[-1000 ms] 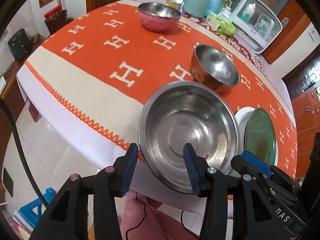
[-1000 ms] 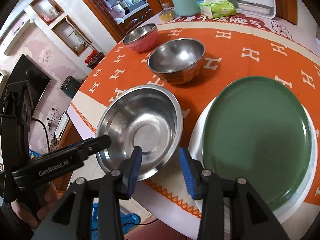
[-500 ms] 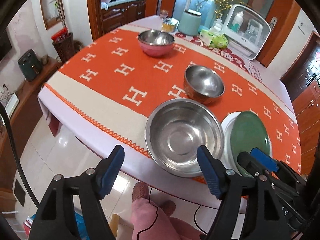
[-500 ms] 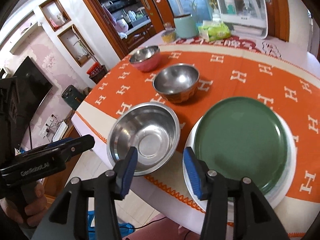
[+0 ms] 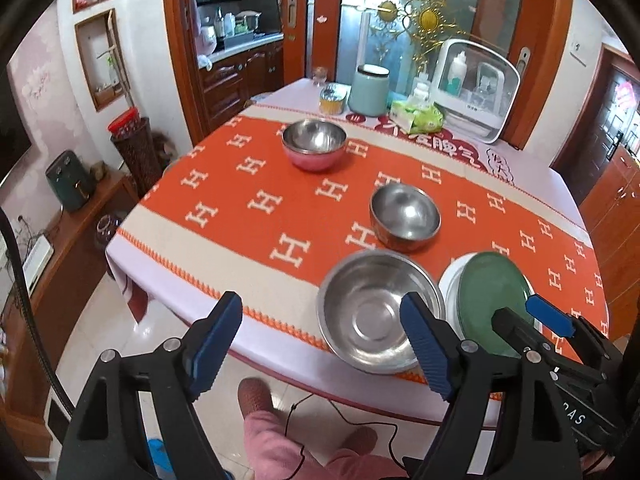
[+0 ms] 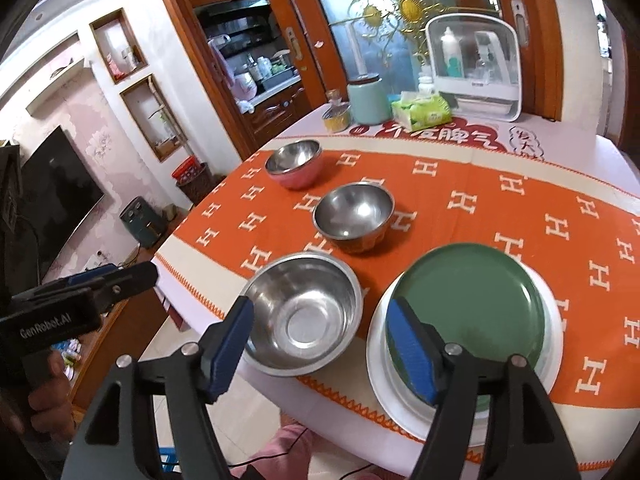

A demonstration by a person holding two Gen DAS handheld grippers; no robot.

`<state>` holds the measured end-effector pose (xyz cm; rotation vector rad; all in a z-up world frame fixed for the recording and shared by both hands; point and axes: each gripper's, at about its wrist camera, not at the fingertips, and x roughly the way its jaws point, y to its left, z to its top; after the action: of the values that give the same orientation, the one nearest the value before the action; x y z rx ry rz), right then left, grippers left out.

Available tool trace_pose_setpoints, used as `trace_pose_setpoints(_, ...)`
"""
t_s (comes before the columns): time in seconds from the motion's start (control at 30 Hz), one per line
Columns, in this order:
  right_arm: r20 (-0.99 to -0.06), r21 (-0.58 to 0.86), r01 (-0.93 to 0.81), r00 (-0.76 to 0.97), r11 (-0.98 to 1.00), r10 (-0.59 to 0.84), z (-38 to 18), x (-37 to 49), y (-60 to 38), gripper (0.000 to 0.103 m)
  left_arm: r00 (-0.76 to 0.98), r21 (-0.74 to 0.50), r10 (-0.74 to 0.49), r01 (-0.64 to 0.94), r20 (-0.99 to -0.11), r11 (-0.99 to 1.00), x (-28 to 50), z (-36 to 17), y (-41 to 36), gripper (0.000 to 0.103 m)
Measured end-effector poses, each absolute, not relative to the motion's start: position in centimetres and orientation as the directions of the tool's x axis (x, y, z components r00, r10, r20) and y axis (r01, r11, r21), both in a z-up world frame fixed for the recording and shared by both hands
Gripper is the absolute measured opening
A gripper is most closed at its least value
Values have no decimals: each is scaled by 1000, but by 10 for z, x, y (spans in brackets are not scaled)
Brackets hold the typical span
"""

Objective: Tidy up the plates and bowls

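A large steel bowl (image 5: 376,312) (image 6: 304,312) sits near the table's front edge, beside a green plate (image 5: 492,300) (image 6: 472,308) stacked on a white plate (image 6: 380,380). Behind them stand a medium steel bowl (image 5: 404,216) (image 6: 354,216) and, farther back, a pink bowl (image 5: 314,144) (image 6: 294,162). My left gripper (image 5: 320,304) hangs above and in front of the large bowl, jaws opening with nothing between them. My right gripper (image 6: 320,308) hovers over the gap between bowl and plates, jaws also opening and empty.
An orange cloth (image 5: 248,208) with white H marks covers the table. At the far end stand a teal canister (image 5: 370,90), a tissue pack (image 5: 418,116), a small tin (image 5: 332,98) and a white cabinet (image 5: 476,88). A person's pink-clad legs (image 5: 272,440) are below the front edge.
Both grippers have risen and drawn back from the table, so the dishes look smaller and farther. Both pairs of jaws have spread wider. The dishes have not moved.
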<state>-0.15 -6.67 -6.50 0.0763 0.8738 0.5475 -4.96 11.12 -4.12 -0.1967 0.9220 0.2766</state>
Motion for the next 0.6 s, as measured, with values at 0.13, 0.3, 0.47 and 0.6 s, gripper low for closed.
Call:
trace_pose_setpoints(0.13, -707, 281, -370, 544, 885, 452, -59, 2, -57, 71, 592, -42, 132, -270, -795, 962, -40, -30, 130, 80)
trace_pose_setpoints(0.3, -707, 280, -332, 563, 901, 428, -55, 3, -34, 71, 598, -20, 114, -212, -793, 977, -26, -21, 158, 80)
trace_pose_setpoints(0.47, -717, 280, -327, 554, 903, 423, -54, 11, -6, 71, 588, -16, 80, -155, -805, 988, -6, -17, 188, 80)
trace_pose_setpoints(0.6, -703, 300, -338, 554, 892, 446, -52, 18, 18, 71, 579, 4, 69, -113, -812, 994, 13, -17, 214, 80)
